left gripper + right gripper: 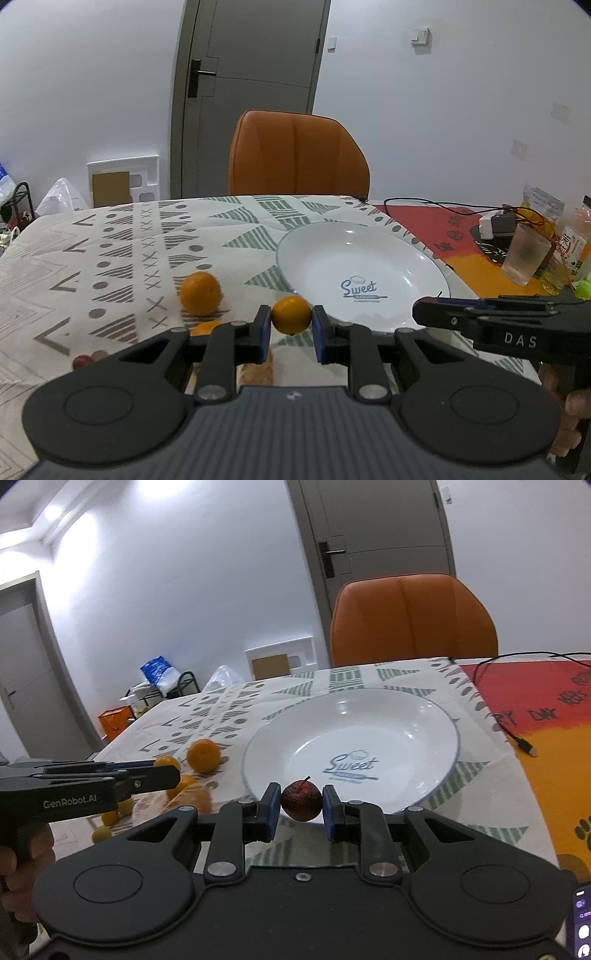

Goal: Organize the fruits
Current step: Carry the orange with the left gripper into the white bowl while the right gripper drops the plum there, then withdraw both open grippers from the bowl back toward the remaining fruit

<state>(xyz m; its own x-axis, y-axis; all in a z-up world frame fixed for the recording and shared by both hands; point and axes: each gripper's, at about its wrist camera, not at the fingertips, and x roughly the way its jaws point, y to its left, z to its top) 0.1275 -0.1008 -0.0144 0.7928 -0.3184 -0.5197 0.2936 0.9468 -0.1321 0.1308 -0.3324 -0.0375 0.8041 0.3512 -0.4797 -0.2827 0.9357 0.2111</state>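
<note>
Patterned cloth covers the surface (110,240), with an orange chair (295,155) and a grey door (251,74) behind it. Both fruits in hand are raised just short of the near rim of the white plate (424,723), which is marked "Sweet" and has nothing in it yet. The left tool (291,325) is clamped on a small orange (291,314); the right tool (301,806) is clamped on a small dark red fruit (301,800) with a stem, its blue pads pressing both sides. The step in hand looks like the carry to the plate, so the task is at an early stage. Next, each tool would need to pass over the rim, come down into the well and part its pads gently, since round fruit may roll. Counted: one plate; one red fruit held, and two or so small reddish ones (82,361) on the cloth at the left; one held orange, one larger orange (200,292) loose on the cloth, and beside it a cluster of oranges (192,797) and smaller yellow fruits (101,834), too overlapped to count surely.
</note>
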